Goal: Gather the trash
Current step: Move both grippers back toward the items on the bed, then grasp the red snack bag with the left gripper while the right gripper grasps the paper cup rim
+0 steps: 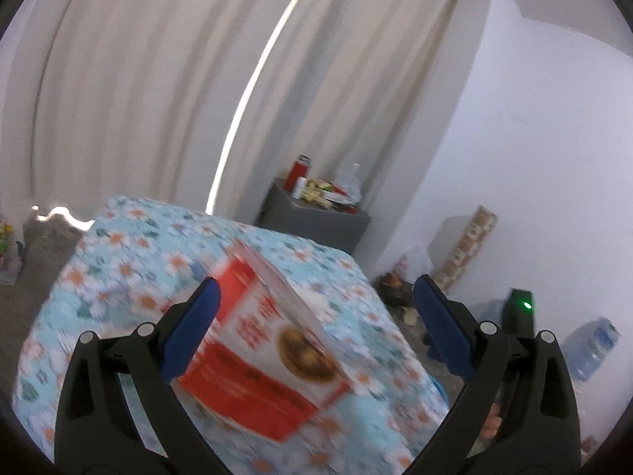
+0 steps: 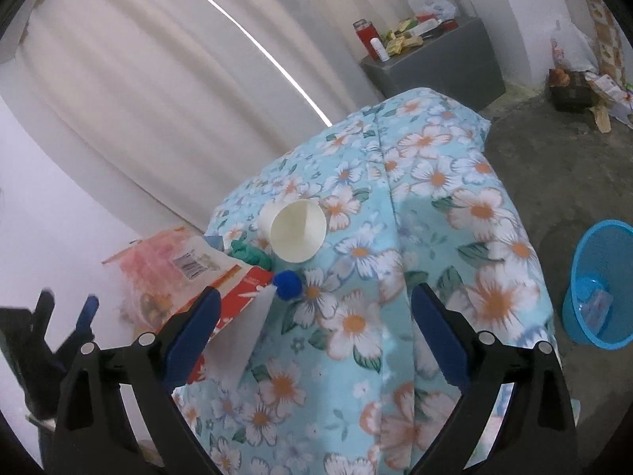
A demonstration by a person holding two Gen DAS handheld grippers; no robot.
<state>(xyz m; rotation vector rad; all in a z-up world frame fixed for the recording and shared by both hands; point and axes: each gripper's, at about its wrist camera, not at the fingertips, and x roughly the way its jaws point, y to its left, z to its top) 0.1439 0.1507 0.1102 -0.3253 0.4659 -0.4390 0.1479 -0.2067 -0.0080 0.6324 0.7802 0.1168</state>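
Two pairs of tongs, both spread apart. My left tongs (image 1: pixel 314 312) straddle the blurred red-and-white cardboard food box (image 1: pixel 269 352) on the floral-clothed desk (image 1: pixel 130 249); I'd steady, centre, then close. My right tongs (image 2: pixel 314 312) hover empty beyond.

Pale, pleated curtains (image 1: pixel 158 79) hang across the back of the room, with a thin bright strip of daylight (image 1: pixel 253 91) showing where they part. A plain white wall (image 1: pixel 554 138) stands to the right, and a low grey cabinet (image 2: pixel 439 67) sits against the curtains, its top crowded with small items. The floor (image 2: pixel 554 174) is bare grey concrete, with clutter heaped at the foot of the wall.
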